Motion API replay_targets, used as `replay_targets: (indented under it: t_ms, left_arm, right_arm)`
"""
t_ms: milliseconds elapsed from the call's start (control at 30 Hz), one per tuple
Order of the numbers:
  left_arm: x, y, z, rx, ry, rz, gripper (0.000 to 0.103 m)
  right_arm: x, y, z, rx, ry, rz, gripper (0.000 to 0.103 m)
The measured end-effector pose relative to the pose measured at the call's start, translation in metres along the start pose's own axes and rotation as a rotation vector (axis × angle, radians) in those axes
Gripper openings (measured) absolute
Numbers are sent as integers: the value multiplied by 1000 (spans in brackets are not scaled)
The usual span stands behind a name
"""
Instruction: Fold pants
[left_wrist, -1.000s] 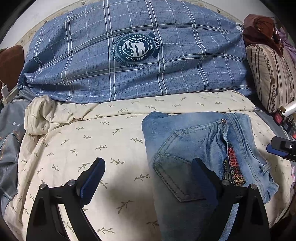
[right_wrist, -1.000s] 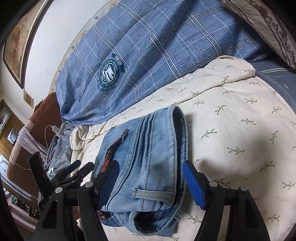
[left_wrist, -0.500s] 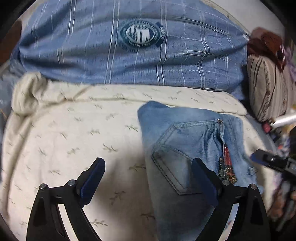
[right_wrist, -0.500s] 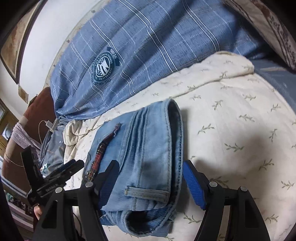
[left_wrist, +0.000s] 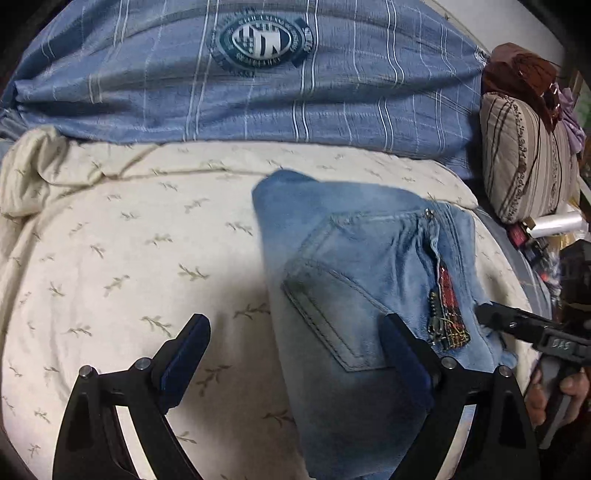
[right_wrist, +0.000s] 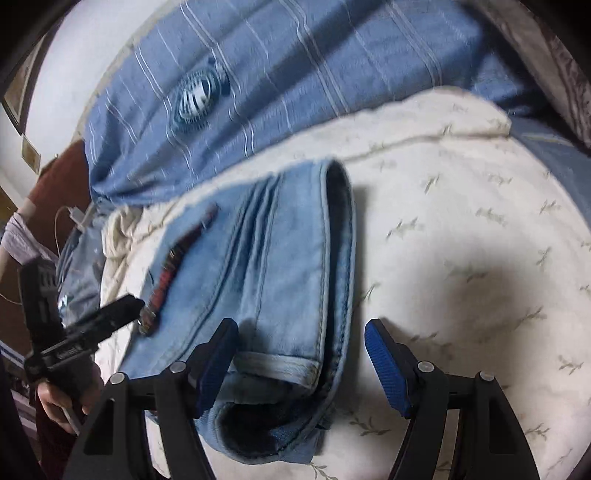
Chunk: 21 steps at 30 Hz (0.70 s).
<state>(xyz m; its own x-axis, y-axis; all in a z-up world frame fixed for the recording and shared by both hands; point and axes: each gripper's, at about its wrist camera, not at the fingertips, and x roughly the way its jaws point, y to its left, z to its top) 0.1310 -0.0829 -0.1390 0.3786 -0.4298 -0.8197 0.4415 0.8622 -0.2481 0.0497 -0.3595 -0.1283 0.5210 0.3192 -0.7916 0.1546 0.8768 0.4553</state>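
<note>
Both grippers have advanced toward the folded jeans since the earlier frames; the denim now fills more of each view.

Left gripper (left_wrist: 293, 356): fingers spread wide, holding nothing; the right-hand finger (left_wrist: 404, 356) lies over the denim beside the back pocket, the left-hand finger over the bed sheet (left_wrist: 122, 251). Right gripper (right_wrist: 303, 363): fingers spread wide, holding nothing; the folded edge and hem of the jeans (right_wrist: 273, 266) sit between them at lower centre of the frame. In the left wrist view the jeans (left_wrist: 354, 280) occupy centre to lower right, lying on the leaf-print sheet, with the red-trimmed zipper (left_wrist: 445, 299) facing up. The blue plaid duvet (left_wrist: 258, 81) spans the top of the frame; a striped pillow (left_wrist: 528, 162) is at upper right. Contact between fingers and denim cannot be determined.
</note>
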Motion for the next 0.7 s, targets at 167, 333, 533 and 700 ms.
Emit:
replay_targets:
  t_ms: [167, 333, 533, 700]
  left_arm:
    - [-4, 7, 4, -21, 6, -89, 92]
    - [-2, 20, 6, -44, 58, -230, 92]
    - [-4, 41, 9, -57, 68, -274, 82]
    - [4, 40, 9, -54, 103, -322, 67]
  right_arm:
    - [-1, -4, 1, 29, 29, 82, 74]
    - [-2, -20, 1, 103, 51, 155, 74]
    - [5, -35, 3, 191, 93, 262, 74]
    - [12, -40, 2, 246, 108, 322, 74]
